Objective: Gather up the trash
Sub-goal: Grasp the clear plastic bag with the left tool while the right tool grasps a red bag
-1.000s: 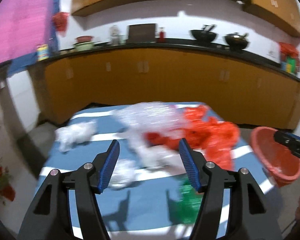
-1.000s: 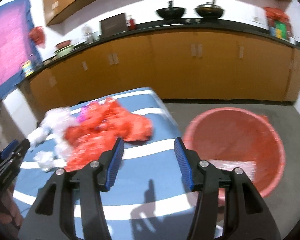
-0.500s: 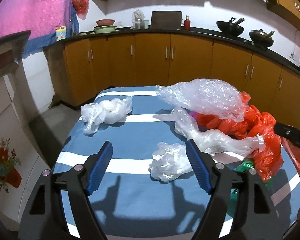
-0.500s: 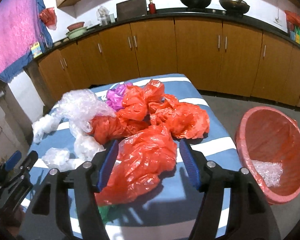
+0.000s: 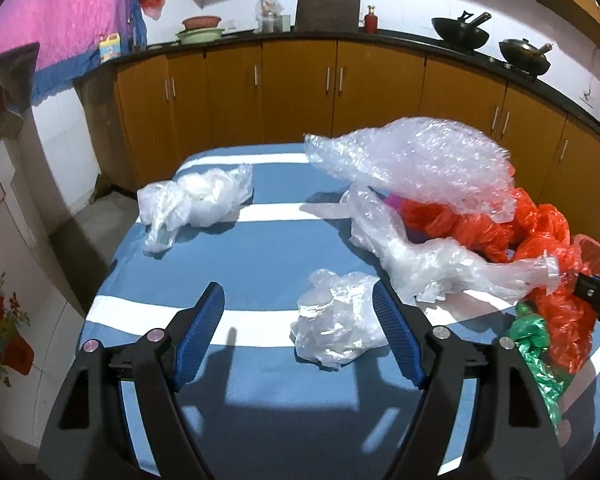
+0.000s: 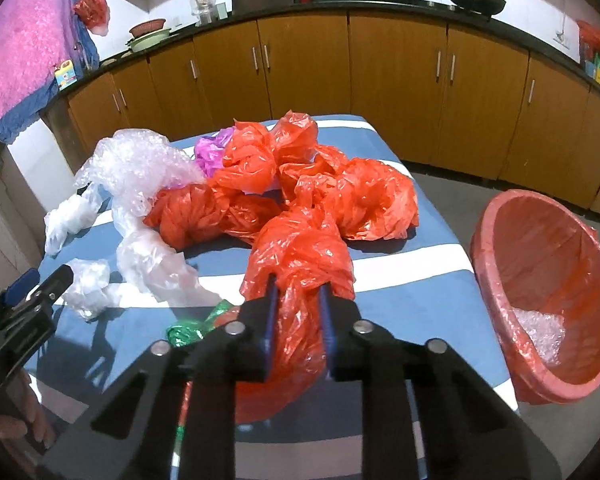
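the right tool (image 6: 298, 294) is pinching the near red plastic bag (image 6: 300, 248) on the blue striped desk (image 6: 412, 284). the left tool (image 5: 298, 312) is spread wide, a small clear crumpled bag (image 5: 336, 326) between its fingers. the red bin (image 6: 540, 240) stands right of the desk, bubble wrap inside.

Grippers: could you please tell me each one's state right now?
Left gripper: open, holding nothing.
Right gripper: closed on the red bag.
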A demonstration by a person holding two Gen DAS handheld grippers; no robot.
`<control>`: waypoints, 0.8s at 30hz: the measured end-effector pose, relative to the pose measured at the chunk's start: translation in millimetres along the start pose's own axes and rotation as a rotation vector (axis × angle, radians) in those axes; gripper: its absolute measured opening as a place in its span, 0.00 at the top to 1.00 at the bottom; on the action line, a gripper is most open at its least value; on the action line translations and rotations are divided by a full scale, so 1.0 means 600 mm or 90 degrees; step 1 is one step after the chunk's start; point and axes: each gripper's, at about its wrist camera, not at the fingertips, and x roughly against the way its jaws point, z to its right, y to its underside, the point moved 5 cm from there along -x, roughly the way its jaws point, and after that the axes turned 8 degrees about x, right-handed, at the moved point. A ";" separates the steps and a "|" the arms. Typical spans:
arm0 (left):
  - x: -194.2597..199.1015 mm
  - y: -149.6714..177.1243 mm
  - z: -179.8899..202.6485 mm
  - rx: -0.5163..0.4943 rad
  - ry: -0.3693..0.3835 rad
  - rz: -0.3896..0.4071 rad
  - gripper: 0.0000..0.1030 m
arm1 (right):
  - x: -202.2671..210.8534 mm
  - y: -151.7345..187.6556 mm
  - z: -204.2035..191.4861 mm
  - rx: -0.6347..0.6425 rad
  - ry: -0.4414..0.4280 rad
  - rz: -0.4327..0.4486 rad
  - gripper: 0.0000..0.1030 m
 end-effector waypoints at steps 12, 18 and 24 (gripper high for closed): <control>-0.036 0.017 0.008 0.002 0.043 -0.089 0.61 | 0.036 -0.003 0.002 -0.004 -0.013 0.033 0.85; -0.022 0.018 0.009 -0.002 0.051 -0.087 0.82 | 0.056 -0.007 0.008 -0.006 -0.017 0.048 0.85; 0.014 -0.005 0.002 0.013 0.058 -0.055 0.82 | 0.080 -0.009 0.013 -0.010 -0.023 0.067 0.85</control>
